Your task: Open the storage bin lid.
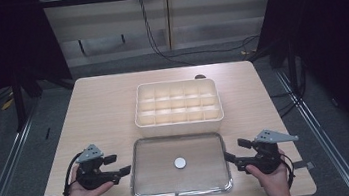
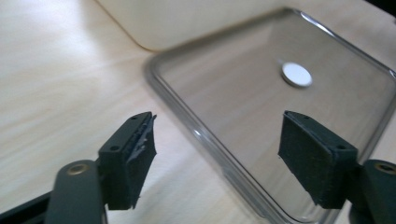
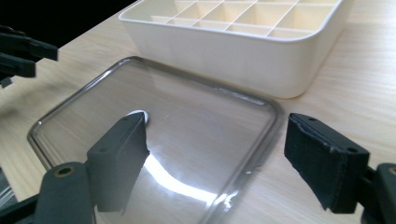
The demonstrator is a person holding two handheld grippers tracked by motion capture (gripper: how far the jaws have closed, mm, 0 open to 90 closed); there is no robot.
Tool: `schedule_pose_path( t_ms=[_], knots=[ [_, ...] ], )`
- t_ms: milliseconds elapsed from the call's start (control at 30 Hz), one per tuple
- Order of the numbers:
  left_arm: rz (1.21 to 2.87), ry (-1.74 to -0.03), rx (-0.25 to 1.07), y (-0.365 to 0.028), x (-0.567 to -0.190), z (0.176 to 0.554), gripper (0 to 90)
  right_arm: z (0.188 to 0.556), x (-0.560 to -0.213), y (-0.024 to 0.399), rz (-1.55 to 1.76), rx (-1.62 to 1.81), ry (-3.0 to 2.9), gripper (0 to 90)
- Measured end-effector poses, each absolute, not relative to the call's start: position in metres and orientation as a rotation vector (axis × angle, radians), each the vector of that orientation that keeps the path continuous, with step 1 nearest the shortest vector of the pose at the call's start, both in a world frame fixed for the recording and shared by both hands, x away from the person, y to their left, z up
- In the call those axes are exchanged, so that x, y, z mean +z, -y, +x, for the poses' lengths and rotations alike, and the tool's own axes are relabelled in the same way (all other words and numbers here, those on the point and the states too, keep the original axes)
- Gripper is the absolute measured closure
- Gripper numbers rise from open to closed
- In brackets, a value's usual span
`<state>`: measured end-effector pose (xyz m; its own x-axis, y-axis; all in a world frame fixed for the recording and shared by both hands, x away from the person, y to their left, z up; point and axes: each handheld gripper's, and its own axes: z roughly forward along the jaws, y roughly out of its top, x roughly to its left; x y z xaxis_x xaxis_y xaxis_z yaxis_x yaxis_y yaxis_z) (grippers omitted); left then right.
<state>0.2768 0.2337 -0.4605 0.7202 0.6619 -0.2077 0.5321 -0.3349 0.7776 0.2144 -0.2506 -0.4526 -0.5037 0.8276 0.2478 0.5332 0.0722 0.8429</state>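
A shallow clear tray with a metal-looking rim [image 1: 183,194] lies near the table's front edge, and one small white disc [image 1: 181,163] rests at its middle. My left gripper [image 1: 118,165] hovers just off the tray's left rim, open, with nothing between its pads. My right gripper [image 1: 236,150] hovers off the right rim, open and empty too. In the left gripper view the wide jaws [image 2: 219,126] frame the tray rim [image 2: 187,122], with the disc [image 2: 296,74] beyond. In the right gripper view the jaws [image 3: 215,123] straddle the tray's corner [image 3: 274,112]; the disc [image 3: 143,114] peeks from behind one jaw.
A cream box [image 1: 180,120] divided into several compartments stands just behind the tray, apparently with nothing in it; it also shows as the box [image 2: 187,23] and the box [image 3: 224,51]. The other hand's gripper [image 3: 23,51] shows at the far left. Bare wood table [image 1: 103,106] surrounds both.
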Motion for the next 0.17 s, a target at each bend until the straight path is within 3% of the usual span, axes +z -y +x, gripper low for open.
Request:
schedule_pose_path(
  t_ms=[167],
  knots=[
    [1.967, -0.973, 0.251, -0.244, -0.46, 0.281, 22.9, 0.213, -0.451, 0.269, 1.385, 1.4, -1.987, 19.1]
  ],
)
